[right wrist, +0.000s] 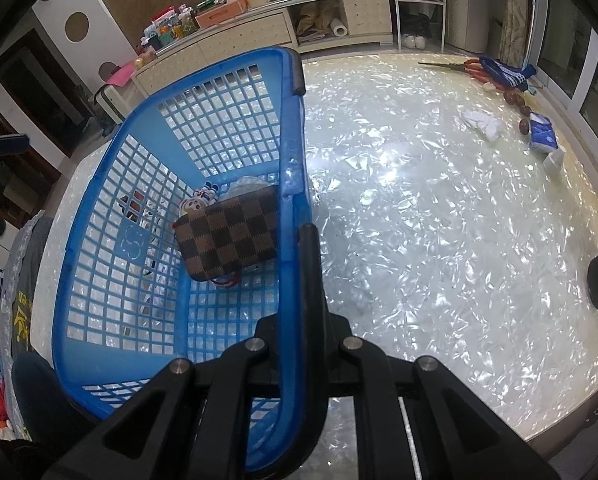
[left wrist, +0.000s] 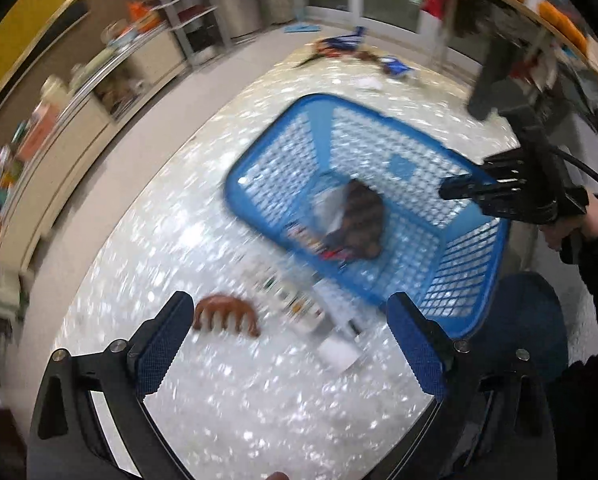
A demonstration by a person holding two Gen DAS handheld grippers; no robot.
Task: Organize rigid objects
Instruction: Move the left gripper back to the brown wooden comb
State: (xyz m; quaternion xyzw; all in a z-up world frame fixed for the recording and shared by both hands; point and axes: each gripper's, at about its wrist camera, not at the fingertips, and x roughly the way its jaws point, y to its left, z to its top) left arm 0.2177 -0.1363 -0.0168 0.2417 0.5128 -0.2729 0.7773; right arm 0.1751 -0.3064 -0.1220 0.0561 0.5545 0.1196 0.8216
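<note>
I am clamping my right gripper (right wrist: pixel 299 240) on the blue plastic lattice basket's (right wrist: pixel 111 216) rim to steady it on the pearly tabletop (right wrist: pixel 439 240), while my spread, empty left gripper (left wrist: pixel 291 332) is hovering over the brown claw hair clip (left wrist: pixel 225 314) just outside it.
</note>
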